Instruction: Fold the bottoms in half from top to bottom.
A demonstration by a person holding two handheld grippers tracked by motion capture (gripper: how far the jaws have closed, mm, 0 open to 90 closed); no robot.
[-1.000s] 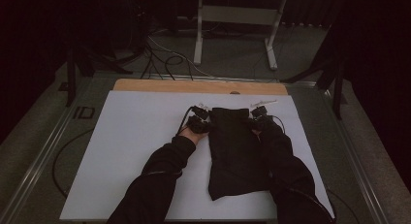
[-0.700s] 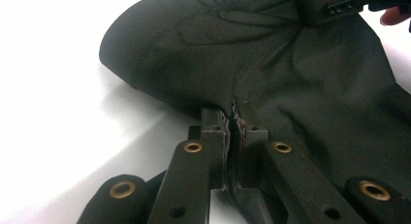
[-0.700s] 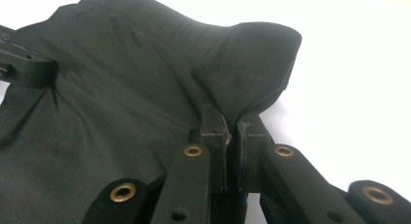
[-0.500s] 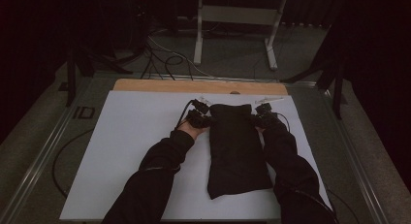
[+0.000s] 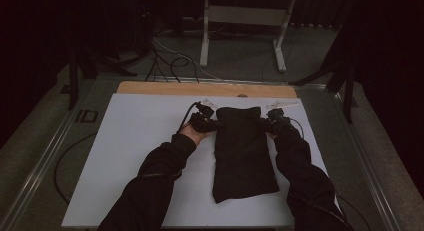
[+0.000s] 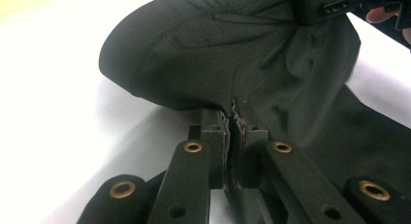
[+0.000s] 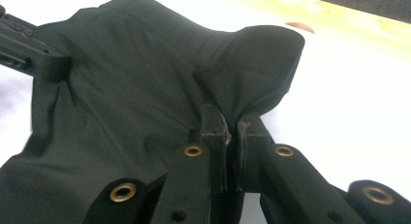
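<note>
Black cloth (image 5: 243, 151) now pulled narrower and farther up the table, left gripper (image 5: 209, 125) and right gripper (image 5: 270, 125) clamped on it.

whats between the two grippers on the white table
The far end of the black cloth spans the stretch from the left gripper to the right gripper, each clamped on an edge; the high view shows it.

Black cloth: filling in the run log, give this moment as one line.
item: black cloth | left tongs: shut on far-left edge | right tongs: shut on far-right edge | surface: white table | near end flat
</note>
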